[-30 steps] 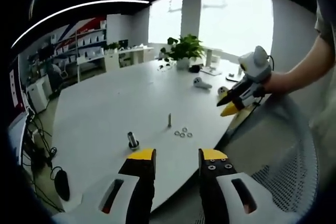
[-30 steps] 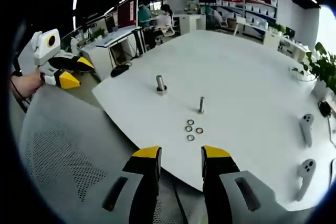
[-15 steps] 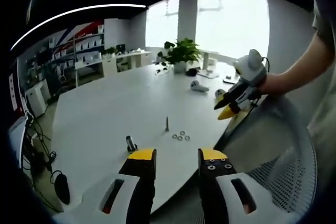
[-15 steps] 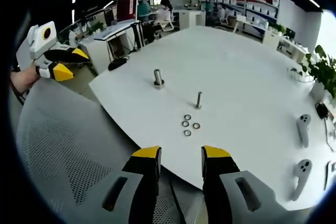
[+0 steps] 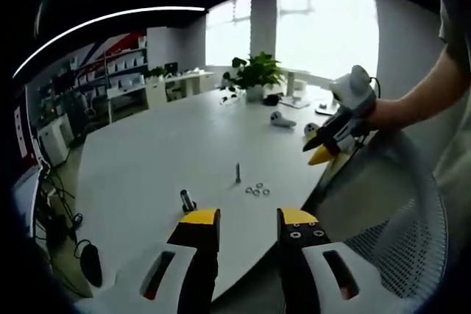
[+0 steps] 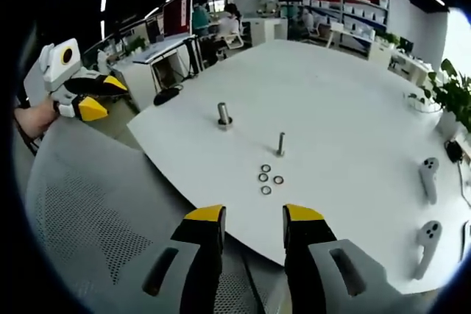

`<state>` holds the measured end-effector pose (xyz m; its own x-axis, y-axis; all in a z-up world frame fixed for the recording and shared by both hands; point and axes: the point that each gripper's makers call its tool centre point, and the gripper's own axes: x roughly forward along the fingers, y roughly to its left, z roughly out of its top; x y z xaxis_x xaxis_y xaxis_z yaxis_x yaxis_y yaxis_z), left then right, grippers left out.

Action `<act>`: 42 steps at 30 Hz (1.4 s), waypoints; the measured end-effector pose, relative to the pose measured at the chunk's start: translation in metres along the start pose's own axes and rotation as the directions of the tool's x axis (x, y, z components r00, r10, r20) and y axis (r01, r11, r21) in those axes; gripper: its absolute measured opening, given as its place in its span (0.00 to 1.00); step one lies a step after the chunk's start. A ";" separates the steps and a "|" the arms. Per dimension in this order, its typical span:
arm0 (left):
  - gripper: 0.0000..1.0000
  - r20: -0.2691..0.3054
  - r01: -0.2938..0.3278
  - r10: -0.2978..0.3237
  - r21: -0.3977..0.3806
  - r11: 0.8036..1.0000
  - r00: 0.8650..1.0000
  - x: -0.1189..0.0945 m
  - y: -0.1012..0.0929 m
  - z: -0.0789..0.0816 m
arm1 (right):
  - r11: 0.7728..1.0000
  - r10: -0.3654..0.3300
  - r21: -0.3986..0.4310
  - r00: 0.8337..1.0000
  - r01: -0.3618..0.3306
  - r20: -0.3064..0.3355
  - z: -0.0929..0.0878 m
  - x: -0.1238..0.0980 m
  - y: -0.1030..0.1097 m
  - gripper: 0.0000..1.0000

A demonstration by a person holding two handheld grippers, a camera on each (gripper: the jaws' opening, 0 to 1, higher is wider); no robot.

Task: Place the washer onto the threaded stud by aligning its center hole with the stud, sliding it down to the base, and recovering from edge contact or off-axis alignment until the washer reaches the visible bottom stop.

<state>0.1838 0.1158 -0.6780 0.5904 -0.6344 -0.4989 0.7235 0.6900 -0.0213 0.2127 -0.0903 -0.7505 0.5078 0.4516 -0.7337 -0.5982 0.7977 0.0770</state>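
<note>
Both grippers are wearing yellow tips on black jaws with white bodies; left gripper (image 5: 249, 218); right gripper (image 6: 254, 215); grey sleeve (image 5: 453, 31) is showing above the right gripper.

Between the earlier pictures and now, only the cameras' framing differs: the threaded stud (image 6: 280, 143), the four washers (image 6: 266, 179) beside it and the second bolt (image 6: 224, 114) sit on the white table (image 6: 346, 101) in the same arrangement, none lifted or shifted. In the right gripper view, the left gripper (image 6: 92, 98) appears a little lower than half a second ago. In the left gripper view, the right gripper (image 5: 321, 144) sits slightly further right, both with jaws parted and empty as before.
</note>
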 end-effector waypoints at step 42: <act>0.29 -0.004 -0.030 0.030 0.050 0.998 1.000 -0.001 0.006 -0.001 | 0.989 0.014 0.148 1.000 -0.012 -0.015 0.031 0.040 -0.023 0.32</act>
<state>0.1871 0.1211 -0.6780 0.6104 -0.6121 -0.5027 0.7225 0.6904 0.0366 0.2657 -0.0782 -0.7608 0.4897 0.4567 -0.7427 -0.5054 0.8428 0.1850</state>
